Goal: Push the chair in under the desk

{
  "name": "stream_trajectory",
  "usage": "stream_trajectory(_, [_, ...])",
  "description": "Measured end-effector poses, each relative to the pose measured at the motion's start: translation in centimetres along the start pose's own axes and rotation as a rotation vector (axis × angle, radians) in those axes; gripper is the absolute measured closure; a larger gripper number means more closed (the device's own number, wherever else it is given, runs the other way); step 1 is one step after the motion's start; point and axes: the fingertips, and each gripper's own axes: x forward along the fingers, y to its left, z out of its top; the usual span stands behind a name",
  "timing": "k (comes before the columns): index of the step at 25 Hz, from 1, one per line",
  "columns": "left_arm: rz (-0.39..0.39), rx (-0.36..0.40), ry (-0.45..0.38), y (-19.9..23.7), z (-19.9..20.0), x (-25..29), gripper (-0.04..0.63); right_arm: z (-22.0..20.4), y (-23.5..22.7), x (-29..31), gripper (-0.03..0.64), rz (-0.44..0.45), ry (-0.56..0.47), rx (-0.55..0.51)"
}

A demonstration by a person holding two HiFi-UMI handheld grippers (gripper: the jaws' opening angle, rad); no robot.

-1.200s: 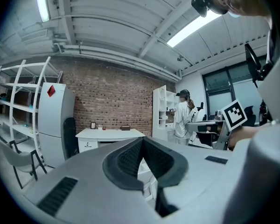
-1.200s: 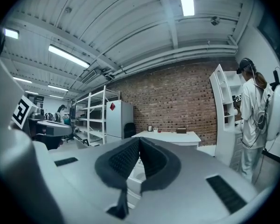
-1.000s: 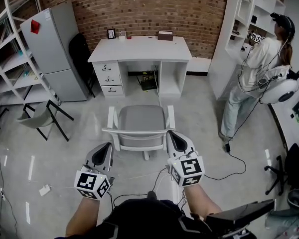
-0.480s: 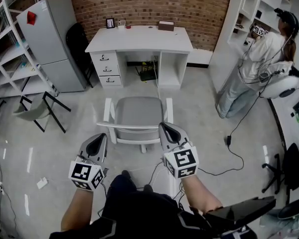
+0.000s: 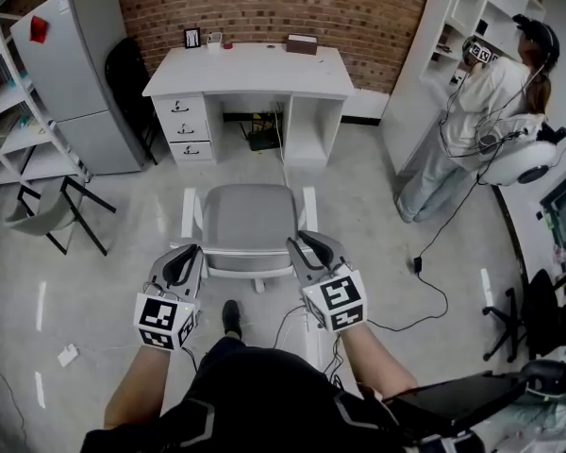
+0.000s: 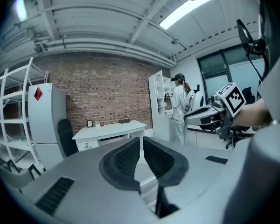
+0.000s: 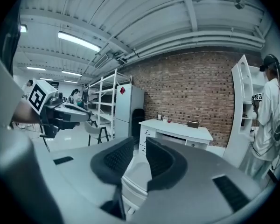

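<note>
**Approach complete, push not yet made: chair well short of the desk**

Your left gripper (image 6: 141,143) has its jaws closed together with nothing between them. Its tip stands at the left end of the backrest (image 5: 241,250) of the chair (image 5: 245,213). Your right gripper (image 7: 139,149) shows a narrow gap, its jaws having just been opening. A white edge of the chair shows through that gap, but the pads do not press on it. Whether that edge lies between the pads or just beyond them cannot be told. This tip stands at the right end of the backrest. The head view does not settle whether either tip actually touches the rail.

The chair sits at 12 o'clock from both grippers, with its seat turned toward the desk (image 5: 250,69). The desk lies farther out along the same 12 o'clock line. Bare floor (image 5: 358,187) separates the two, so the chair is well apart from the desk and no part of the seat has entered the kneehole (image 5: 255,125). A person (image 5: 472,111) stands at 2 o'clock beside the shelving, away from that line.

Judged from this layout, you have finished only the approach. The whole push remains: drive the chair straight toward 12 o'clock until the seat passes under the desktop.
</note>
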Motion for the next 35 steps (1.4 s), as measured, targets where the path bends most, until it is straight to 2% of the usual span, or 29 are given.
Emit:
stream_trajectory(1, [-0.012,0.015,0.008,0.2,-0.1,0.6,0.572,-0.3,-0.1,0.5,0.525,0.007,0.016,-0.008])
stream_trajectory(3, [-0.038,0.035,0.033,0.7,-0.8,1.6,0.473,-0.9,0.1,1.8,0.505,0.029,0.045,-0.029])
stream_trajectory(6, [-0.074,0.062,0.088,1.6,-2.4,3.0,0.464,-2.2,0.6,3.7,0.472,0.066,0.097,-0.05])
stream_trajectory(10, [-0.122,0.134,0.171,1.6,-5.2,4.9,0.416,-5.1,1.1,5.7,0.424,0.115,0.188,-0.085])
stream_trajectory(12, [-0.156,0.2,0.237,1.6,-7.5,5.8,0.405,-7.0,1.3,6.8,0.398,0.14,0.247,-0.128])
stream_trajectory(18, [-0.239,0.463,0.471,2.2,-15.2,8.1,0.376,-12.8,2.3,9.4,0.314,0.229,0.435,-0.313])
stream_trajectory(24, [-0.309,0.595,0.601,2.4,-19.7,10.3,0.37,-17.8,2.1,11.4,0.307,0.287,0.575,-0.476])
stream_trajectory(28, [-0.353,0.688,0.671,2.7,-22.0,11.6,0.37,-20.0,2.1,12.6,0.308,0.307,0.631,-0.589])
stream_trajectory(35, [-0.402,0.737,0.725,2.5,-23.8,12.7,0.373,-22.5,1.9,14.2,0.366,0.335,0.681,-0.628])
